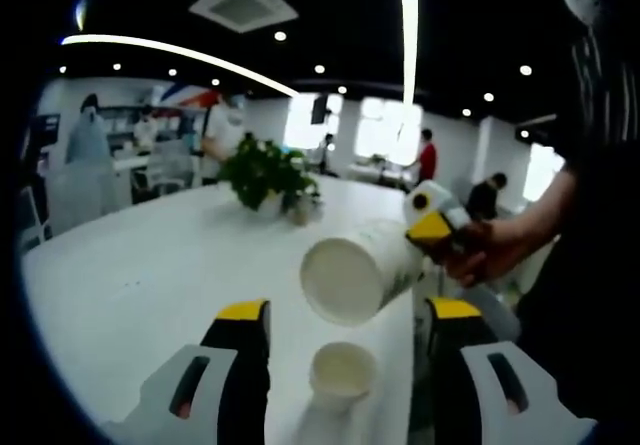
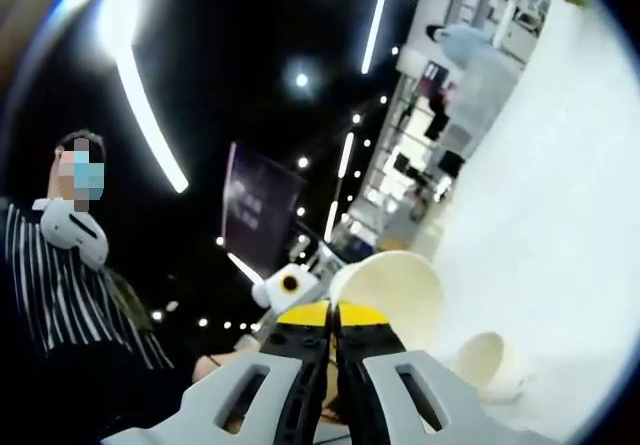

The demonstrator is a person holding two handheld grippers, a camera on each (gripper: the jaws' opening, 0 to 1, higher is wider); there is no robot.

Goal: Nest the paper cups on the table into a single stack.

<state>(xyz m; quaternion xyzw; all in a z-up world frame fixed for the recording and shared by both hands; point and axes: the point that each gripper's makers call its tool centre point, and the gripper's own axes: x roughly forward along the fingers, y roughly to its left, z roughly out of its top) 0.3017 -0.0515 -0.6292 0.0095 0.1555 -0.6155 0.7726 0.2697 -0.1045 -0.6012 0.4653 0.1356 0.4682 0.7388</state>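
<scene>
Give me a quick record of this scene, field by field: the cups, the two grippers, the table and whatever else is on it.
held cup: paper cup tipped on its side in the air, mouth toward the left gripper view's camera
holder: right gripper, clamped on that cup's wall
second cup: small cup upright on the white table
left gripper: left gripper open, holding nothing
other item: potted plant farther back on the table
</scene>
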